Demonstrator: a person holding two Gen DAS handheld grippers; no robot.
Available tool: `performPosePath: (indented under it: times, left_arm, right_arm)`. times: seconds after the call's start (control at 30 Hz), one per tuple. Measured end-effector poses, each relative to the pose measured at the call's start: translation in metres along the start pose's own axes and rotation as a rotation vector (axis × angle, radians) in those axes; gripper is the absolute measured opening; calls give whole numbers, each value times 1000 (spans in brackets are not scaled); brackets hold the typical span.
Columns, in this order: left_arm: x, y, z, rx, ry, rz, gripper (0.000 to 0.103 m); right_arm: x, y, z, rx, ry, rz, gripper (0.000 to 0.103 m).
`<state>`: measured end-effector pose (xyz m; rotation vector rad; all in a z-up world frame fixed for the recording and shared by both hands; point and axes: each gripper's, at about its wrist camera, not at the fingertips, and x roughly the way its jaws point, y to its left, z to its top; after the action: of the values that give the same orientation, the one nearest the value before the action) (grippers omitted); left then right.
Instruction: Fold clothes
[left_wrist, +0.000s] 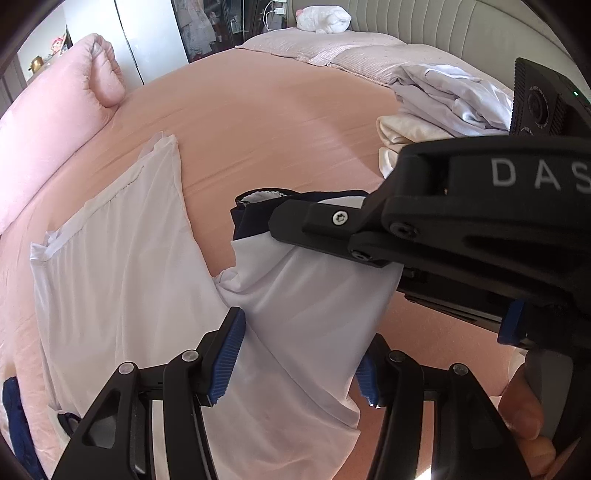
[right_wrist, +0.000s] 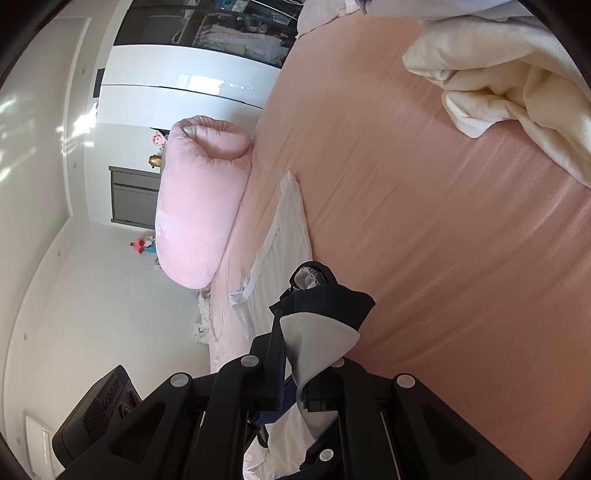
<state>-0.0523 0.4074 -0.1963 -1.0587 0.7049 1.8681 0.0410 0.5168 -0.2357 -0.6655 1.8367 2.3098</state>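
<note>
A white garment (left_wrist: 122, 258) with a dark navy collar (left_wrist: 251, 210) lies partly spread on the pink bed (left_wrist: 258, 122), its far end flat on the sheet toward the left while its near part is lifted off the bed. The left gripper (left_wrist: 295, 354) has its blue-padded fingers (left_wrist: 227, 354) spread, with a fold of the white cloth hanging between them; the left pad touches the cloth, and I cannot tell whether the right pad presses it. The right gripper (right_wrist: 291, 380) comes in from the right in the left wrist view, and its fingers are pinched on the navy collar edge and the white cloth just beneath it, holding that corner above the bed. In the right wrist view the cloth bunches up out of the pressed-together fingers. A rolled pink duvet (left_wrist: 55, 122) sits along the far left edge of the bed. A pile of cream and pale lilac clothes (left_wrist: 443, 107) rests far right, well apart from the garment. Pillows (left_wrist: 332, 51) lie against the padded headboard (left_wrist: 424, 22), with a white plush toy (left_wrist: 323, 18) on top.
</note>
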Motion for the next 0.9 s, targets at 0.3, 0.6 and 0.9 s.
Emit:
performPosePath:
  times: [0.3, 0.6, 0.9]
  left_arm:
    - [-12, 24, -13, -88, -25, -133, 28]
    - [-9, 84, -49, -377, -10, -304, 28]
    - [-9, 116, -73, -469, 48, -312, 28]
  right_arm:
    - [10, 21, -5, -89, 16, -11, 6]
    - [38, 69, -22, -346, 79, -87, 10]
    - [62, 71, -35, -274, 218, 80, 55]
